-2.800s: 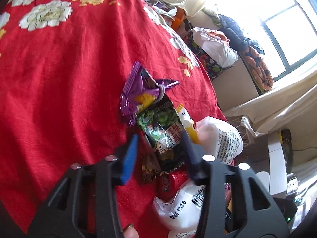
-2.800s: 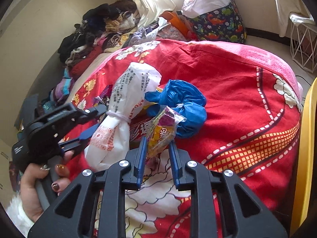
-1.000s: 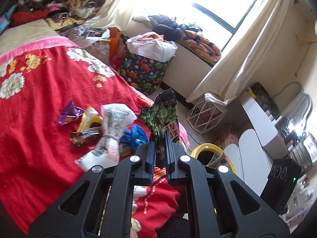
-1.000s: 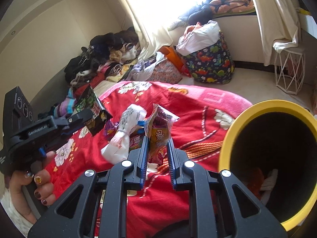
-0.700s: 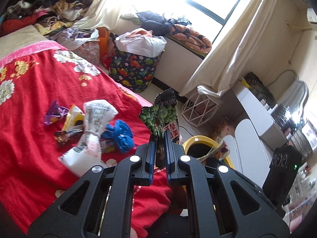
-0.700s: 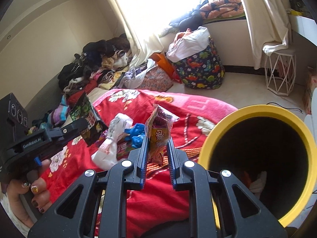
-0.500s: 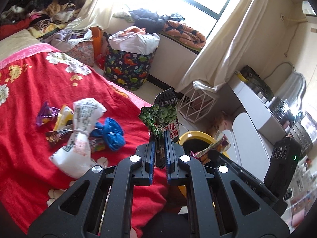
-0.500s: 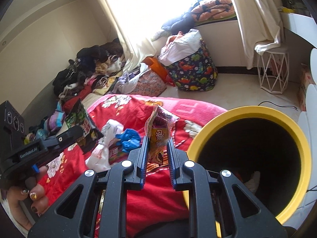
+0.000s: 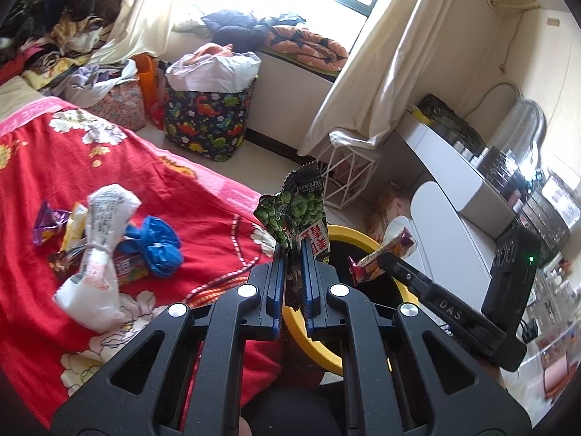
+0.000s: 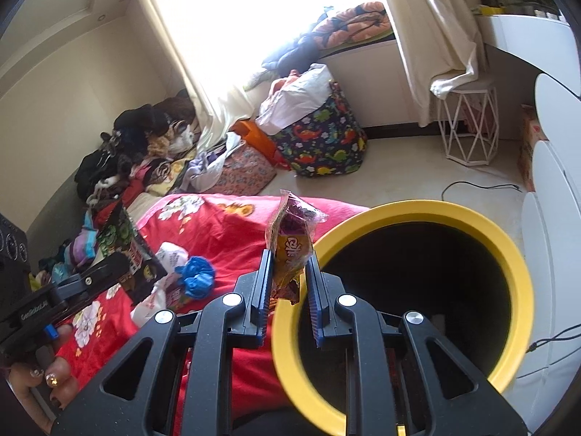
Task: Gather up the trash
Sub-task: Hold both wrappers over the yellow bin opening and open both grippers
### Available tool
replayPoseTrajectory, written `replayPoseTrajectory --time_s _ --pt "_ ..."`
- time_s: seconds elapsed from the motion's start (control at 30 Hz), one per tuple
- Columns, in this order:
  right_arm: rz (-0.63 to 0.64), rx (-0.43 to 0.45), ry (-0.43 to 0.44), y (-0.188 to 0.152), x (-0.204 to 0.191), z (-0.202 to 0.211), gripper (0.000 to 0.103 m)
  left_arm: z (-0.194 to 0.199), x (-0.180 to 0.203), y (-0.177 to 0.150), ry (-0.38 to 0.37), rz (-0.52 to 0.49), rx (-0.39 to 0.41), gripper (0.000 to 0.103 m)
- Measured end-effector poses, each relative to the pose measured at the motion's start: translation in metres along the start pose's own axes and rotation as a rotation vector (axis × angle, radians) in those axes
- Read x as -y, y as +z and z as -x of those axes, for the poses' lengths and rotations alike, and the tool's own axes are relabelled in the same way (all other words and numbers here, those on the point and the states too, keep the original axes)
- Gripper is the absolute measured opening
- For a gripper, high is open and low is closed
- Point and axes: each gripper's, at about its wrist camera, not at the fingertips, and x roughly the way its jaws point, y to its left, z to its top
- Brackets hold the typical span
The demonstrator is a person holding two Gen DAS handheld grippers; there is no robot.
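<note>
We see a green snack packet [image 9: 296,214] pinched upright in the left hand-held gripper [image 9: 290,283] and a yellow-purple wrapper [image 10: 290,250] clamped in the right hand-held gripper [image 10: 288,290] at the rim of the yellow bin [image 10: 508,254], beside the red bed [image 9: 145,167] strewn with more trash.

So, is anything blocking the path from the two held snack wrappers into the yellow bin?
Nothing visible: the bin's mouth is open, with the yellow-purple wrapper at its rim and the green pea wrapper nearby.

Black gripper frames [image 9: 290,283], blue-edged fingers [image 10: 263,283], silver screws.
</note>
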Motion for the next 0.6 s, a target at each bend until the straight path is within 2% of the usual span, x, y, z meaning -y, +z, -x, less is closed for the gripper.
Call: replayPoseTrajectory --time_s 0.6 --pt "-0.07 0.033 -0.091 0.002 0.048 0.013 0.018 -0.028 0.038 -0.012 -0.042 -0.081 -0.066 0.005"
